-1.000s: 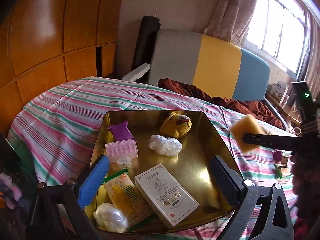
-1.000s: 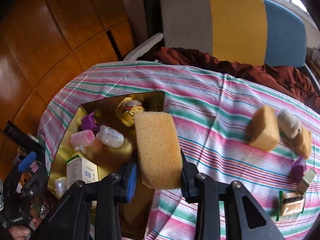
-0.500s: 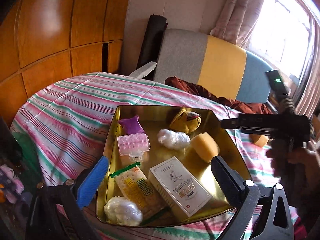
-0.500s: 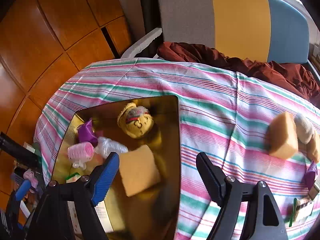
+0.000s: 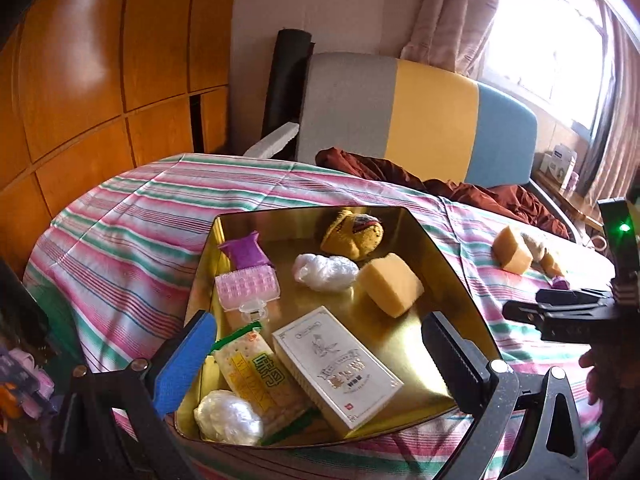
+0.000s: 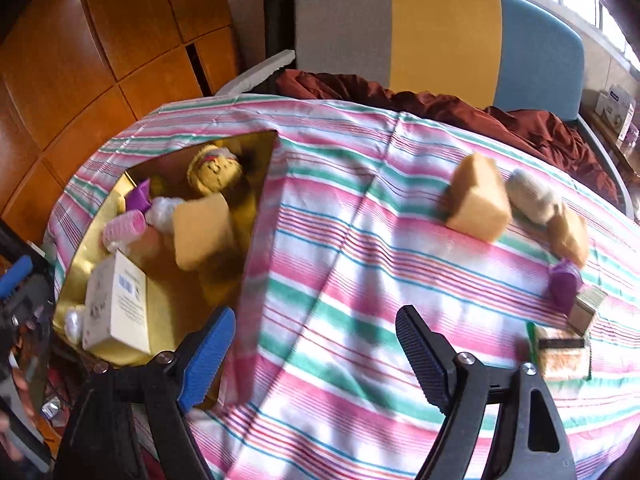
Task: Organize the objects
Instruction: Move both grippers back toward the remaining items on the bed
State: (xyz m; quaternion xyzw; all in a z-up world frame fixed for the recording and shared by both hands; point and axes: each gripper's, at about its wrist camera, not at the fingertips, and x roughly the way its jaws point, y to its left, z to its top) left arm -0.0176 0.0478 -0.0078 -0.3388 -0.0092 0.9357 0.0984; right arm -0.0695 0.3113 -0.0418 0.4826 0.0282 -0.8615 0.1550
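Progress: partly done. The gold tray sits on the striped bed cover and already holds a sponge block, a yellow plush toy, a clear plastic wad, a pink hair roller, a purple piece, a white carton, a cracker packet and a second plastic wad. The sponge block lies just ahead of the left gripper, between its fingers in view and apart from them.

Left to do, in my judgement: the loose group on the cover ahead and to the right of the right gripper. This comprises a second sponge block, a pale rounded item, a further tan block, a small purple item, a small box and a green-edged packet.

Gripper state: both stand wide apart and hold nothing. The left hovers over the near edge of the tray. The right is over bare cover, with the tray to its left.

View differences: the left wrist view shows the full tray contents and the right gripper from the side, with a green light on its body. Of the loose group it shows only the far blocks. The right wrist view shows that whole group, though blurred, and only a slanted part of the tray.
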